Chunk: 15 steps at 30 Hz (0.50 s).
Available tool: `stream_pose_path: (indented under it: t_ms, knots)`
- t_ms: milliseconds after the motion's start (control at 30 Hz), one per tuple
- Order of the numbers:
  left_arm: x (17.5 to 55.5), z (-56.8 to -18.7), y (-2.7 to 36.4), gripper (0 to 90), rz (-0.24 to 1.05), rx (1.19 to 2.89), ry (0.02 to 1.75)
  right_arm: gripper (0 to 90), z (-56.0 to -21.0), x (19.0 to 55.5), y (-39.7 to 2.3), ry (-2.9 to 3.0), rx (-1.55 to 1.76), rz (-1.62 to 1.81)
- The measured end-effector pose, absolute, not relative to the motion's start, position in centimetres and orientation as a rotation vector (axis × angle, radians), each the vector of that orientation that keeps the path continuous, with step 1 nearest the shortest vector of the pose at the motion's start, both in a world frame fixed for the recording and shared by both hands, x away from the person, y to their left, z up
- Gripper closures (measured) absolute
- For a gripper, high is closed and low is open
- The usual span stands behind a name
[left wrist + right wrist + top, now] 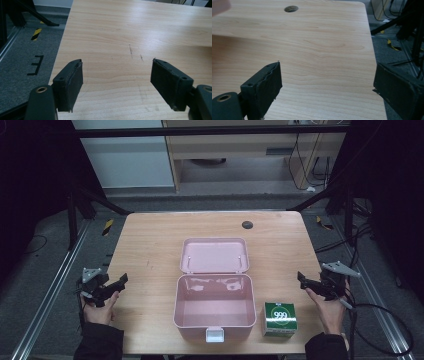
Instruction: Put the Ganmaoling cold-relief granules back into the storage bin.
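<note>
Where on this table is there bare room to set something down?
Bare wood lies left of the pink box, toward the left gripper, and along the far edge around the dark hole. The near right is crowded: the green carton sits beside the box, near the right gripper.

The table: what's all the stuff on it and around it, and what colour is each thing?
box: 1, pink, open, table middle, lid laid back behind it
latch: 1, white, box's front wall
carton: 1, green and white, right of the box
hole: 1, dark, far table edge
table: 1, light wood
left claw: 1, black, open, over table's left edge
right claw: 1, black, open, over table's right edge
</note>
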<state>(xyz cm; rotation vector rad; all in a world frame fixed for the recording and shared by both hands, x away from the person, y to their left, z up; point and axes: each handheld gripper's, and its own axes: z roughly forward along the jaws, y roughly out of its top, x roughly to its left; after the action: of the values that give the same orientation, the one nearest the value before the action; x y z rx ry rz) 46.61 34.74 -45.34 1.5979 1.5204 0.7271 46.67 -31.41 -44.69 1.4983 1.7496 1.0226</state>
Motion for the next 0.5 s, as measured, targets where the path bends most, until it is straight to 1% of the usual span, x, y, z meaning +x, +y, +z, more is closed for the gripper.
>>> stream_pose_path:
  t_ms: [200, 433, 500]
  knots:
    - [46.6, -45.4, 34.3, 26.8, 0.732, 1.64, 1.497, 9.3, -43.7, 46.5, -30.9, 1.789, 1.456, 1.042]
    - [46.7, -45.4, 34.0, 27.7, 0.703, 1.681, 1.467, 12.9, -42.6, 46.4, -30.0, 1.875, 1.376, 1.045]
    - [46.8, -45.5, 33.7, 28.0, 0.694, 1.717, 1.451, 13.8, -42.1, 46.4, -29.3, 1.921, 1.329, 1.004]
